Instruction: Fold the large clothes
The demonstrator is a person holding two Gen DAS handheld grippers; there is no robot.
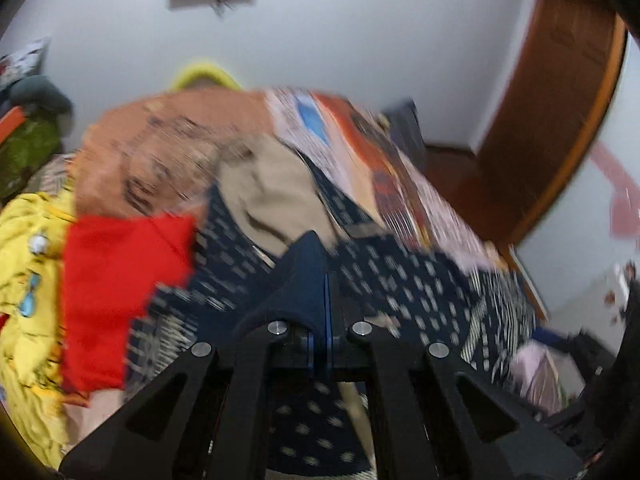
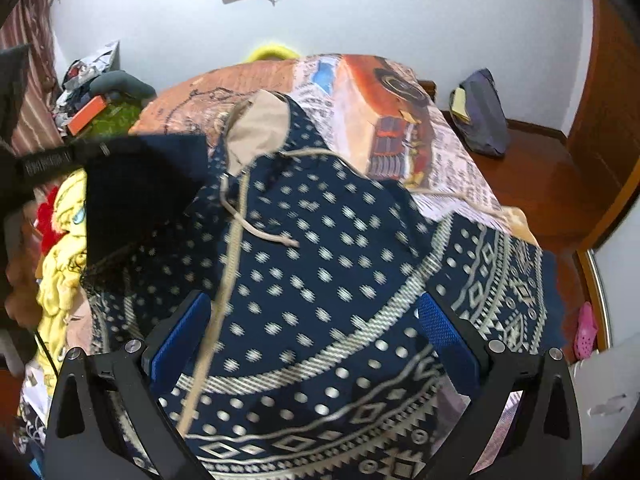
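The bed [image 2: 400, 92], covered by a printed orange and newsprint-pattern sheet, fills the middle of both views. A large navy hoodie [image 2: 320, 260] with pale dot and diamond patterns lies spread across its near half, tan-lined hood [image 2: 260, 132] toward 12 o'clock and hem band toward 6 o'clock. A yellow garment [image 2: 64, 280] sits at 9 o'clock of the hoodie, with a red garment [image 1: 116, 292] beside it in the left wrist view. A dark bag [image 2: 480, 116] rests on the wooden floor at 2 o'clock, near the wall.

The right gripper [image 2: 316, 332] is spread wide, holding nothing; its blue pads [image 2: 182, 336] stand either side of the hoodie's lower body, the fabric lying directly beneath and ahead of it toward 12 o'clock. A tan drawstring [image 2: 264, 234] lies on the chest at 11 o'clock of this gripper.

The left gripper [image 1: 326, 264] is closed, pads pressed together. Hoodie fabric surrounds its tips, but motion blur prevents confirming whether cloth is pinched between them.
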